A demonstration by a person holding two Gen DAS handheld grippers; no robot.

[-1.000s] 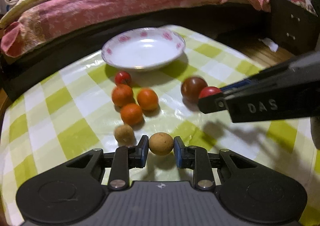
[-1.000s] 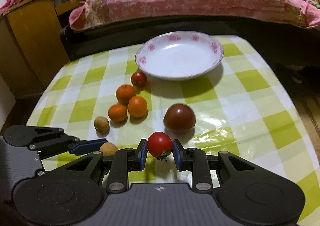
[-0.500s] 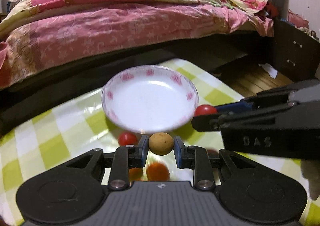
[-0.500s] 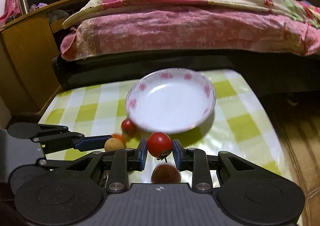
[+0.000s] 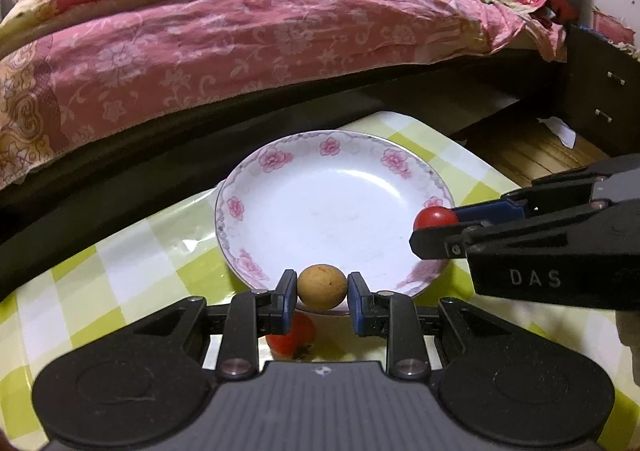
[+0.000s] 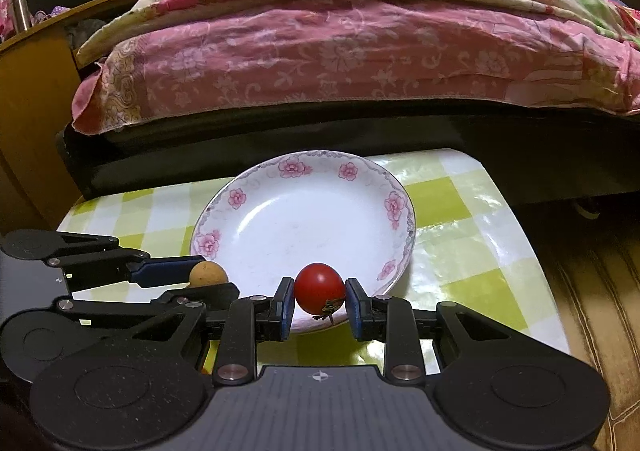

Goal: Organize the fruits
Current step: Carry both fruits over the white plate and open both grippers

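Observation:
My left gripper (image 5: 322,289) is shut on a small tan round fruit (image 5: 322,287), held over the near rim of a white plate with pink flowers (image 5: 280,187). My right gripper (image 6: 320,301) is shut on a red cherry tomato (image 6: 320,287), held over the plate's (image 6: 248,199) near rim. In the left wrist view the right gripper (image 5: 434,229) comes in from the right with the tomato (image 5: 434,217). In the right wrist view the left gripper (image 6: 206,279) comes in from the left with the tan fruit (image 6: 206,273). The plate holds nothing.
A red fruit (image 5: 296,335) lies on the green-and-white checked tablecloth (image 5: 132,263) under my left gripper. A bed with a pink floral quilt (image 5: 240,31) stands just behind the table. Dark drawers (image 5: 600,91) are at the right, a wooden cabinet (image 6: 32,111) at the left.
Both grippers have risen from the table with their fruits and moved forward to the plate's near rim. The other fruits have dropped out of view below.

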